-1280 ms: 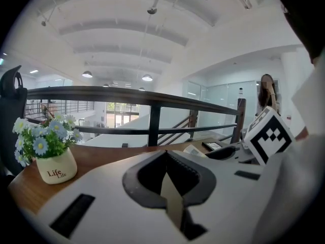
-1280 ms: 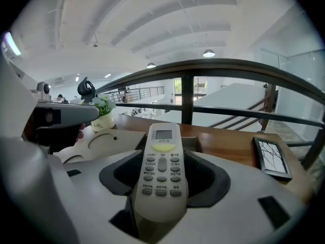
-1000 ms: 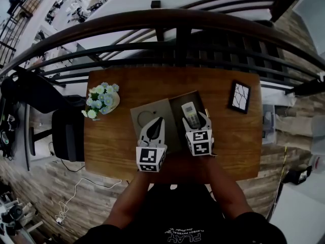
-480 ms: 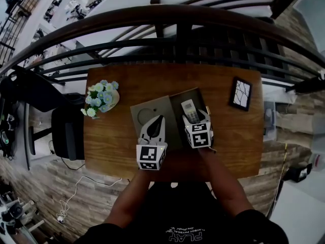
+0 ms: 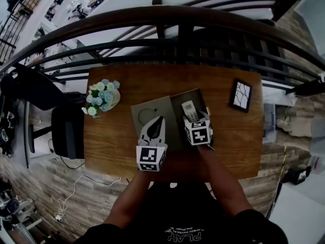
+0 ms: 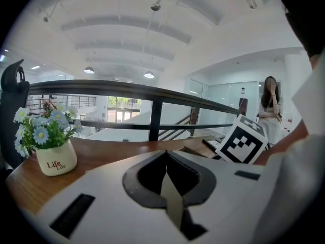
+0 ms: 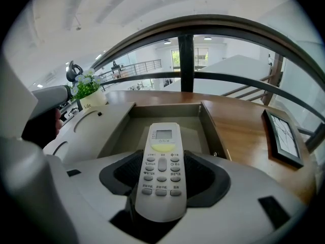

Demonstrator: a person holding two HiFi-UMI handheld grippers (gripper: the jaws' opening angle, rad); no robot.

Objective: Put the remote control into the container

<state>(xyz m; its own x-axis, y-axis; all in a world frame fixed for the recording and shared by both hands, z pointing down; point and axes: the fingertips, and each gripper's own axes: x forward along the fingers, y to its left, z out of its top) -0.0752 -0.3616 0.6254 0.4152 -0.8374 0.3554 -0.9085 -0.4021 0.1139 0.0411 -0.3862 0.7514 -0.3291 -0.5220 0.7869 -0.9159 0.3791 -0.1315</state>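
Observation:
A white remote control (image 7: pixel 161 166) with a small screen and grey buttons sits between the jaws of my right gripper (image 7: pixel 163 159), which is shut on its lower half. Its top end reaches out over the open grey container (image 7: pixel 214 129) on the wooden table. From the head view the remote (image 5: pixel 189 110) lies over the container (image 5: pixel 175 101), with the right gripper (image 5: pixel 193 119) just behind it. My left gripper (image 5: pixel 158 123) is shut and empty over the grey lid (image 5: pixel 145 112) left of the container. In its own view the left gripper (image 6: pixel 167 173) points towards the railing.
A flower pot (image 5: pixel 103 98) stands at the table's left end and appears in the left gripper view (image 6: pixel 50 157). A black picture frame (image 5: pixel 239 96) lies at the right end. A dark railing (image 5: pixel 177 32) runs behind the table. An office chair (image 5: pixel 66 133) stands to the left.
My right gripper has moved a little forward with the remote, further over the container. The left gripper has stayed where it was.

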